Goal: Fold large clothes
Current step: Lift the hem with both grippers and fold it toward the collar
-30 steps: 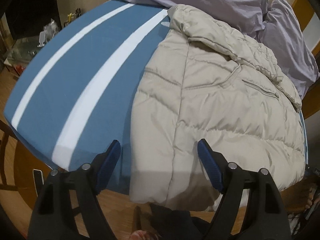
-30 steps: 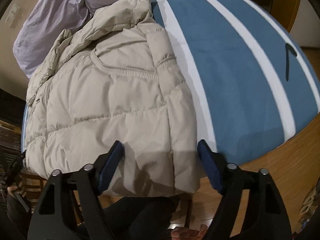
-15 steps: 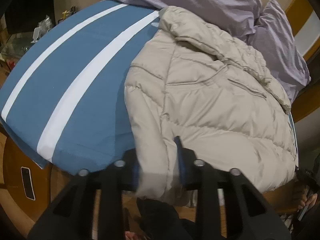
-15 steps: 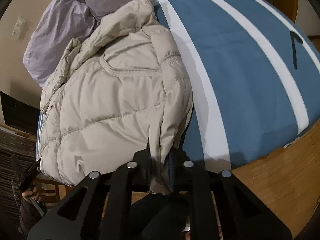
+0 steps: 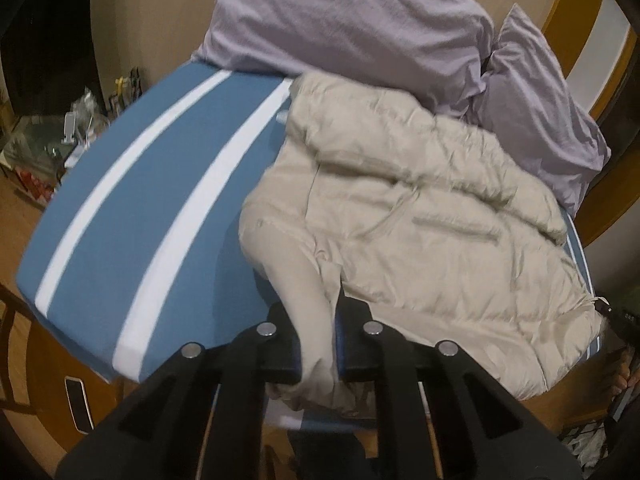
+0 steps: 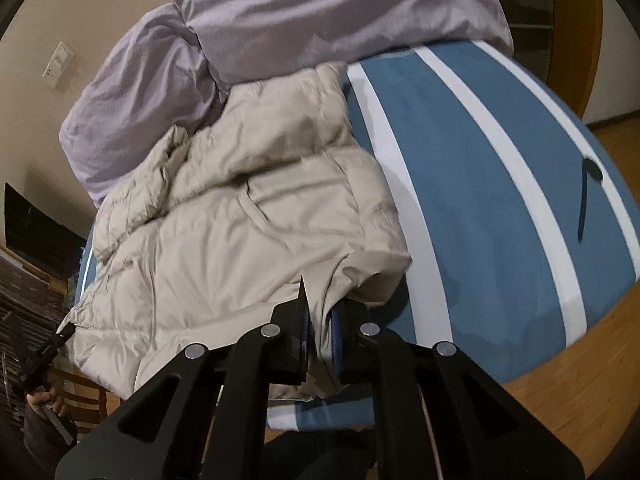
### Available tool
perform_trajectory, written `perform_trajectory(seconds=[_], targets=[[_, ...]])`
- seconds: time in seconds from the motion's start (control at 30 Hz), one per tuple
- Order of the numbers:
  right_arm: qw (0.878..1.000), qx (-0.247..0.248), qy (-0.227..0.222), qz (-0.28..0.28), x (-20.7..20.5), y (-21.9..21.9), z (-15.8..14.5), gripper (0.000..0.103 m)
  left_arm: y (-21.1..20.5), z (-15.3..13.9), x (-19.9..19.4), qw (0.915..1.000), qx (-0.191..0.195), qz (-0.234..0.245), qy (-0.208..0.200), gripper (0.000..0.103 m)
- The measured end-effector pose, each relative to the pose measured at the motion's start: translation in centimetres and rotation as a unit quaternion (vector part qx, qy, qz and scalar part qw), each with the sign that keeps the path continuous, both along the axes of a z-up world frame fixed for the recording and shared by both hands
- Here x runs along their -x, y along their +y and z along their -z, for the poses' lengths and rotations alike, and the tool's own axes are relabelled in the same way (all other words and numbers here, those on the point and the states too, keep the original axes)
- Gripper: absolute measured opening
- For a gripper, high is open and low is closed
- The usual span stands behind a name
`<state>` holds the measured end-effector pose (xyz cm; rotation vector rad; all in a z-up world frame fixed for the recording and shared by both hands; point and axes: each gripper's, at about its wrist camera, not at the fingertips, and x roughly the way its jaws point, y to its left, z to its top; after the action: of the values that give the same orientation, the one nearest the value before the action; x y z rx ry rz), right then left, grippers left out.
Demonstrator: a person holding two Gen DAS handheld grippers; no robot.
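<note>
The beige puffer jacket lies on the blue bed cover, the one with the white stripes. I see it fill the right half of my left wrist view and the left half of my right wrist view. My left gripper has just closed: its jaws stand narrow, pinching one near corner of the jacket's hem, and the cloth rises in a taut ridge toward 12 o'clock. My right gripper has just closed too, clamped on the other near corner (a bunched fold sits between its blue pads). Both corners are lifted clear of the cover while the rest of the jacket rests flat.

Beyond the jacket, at 12 to 1 o'clock in the left view, lavender pillows are piled against the tan wall. In the right view a dark strap-like item, too small for me to name, lies on the cover at 3 o'clock. Wooden floor shows at 4 o'clock.
</note>
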<state>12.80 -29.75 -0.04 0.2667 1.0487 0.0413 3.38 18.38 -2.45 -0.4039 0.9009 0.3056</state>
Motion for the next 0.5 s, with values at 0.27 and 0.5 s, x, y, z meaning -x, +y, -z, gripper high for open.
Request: perform_trajectory(seconds=[0.27, 0.5], targets=[[0.999, 0.016, -0.037, -0.015, -5.0, 1.5, -3.2, 0.009, 1.1, -4.3, -4.5, 0.9992, -0.028, -0.004, -0.029, 0.011], [0.998, 0.017, -0.063, -0.018, -10.3, 2.1, -5.4, 0.009, 2.8, -7.1, -9.8, 0.9979, -0.042, -0.019, -0.046, 0.011]])
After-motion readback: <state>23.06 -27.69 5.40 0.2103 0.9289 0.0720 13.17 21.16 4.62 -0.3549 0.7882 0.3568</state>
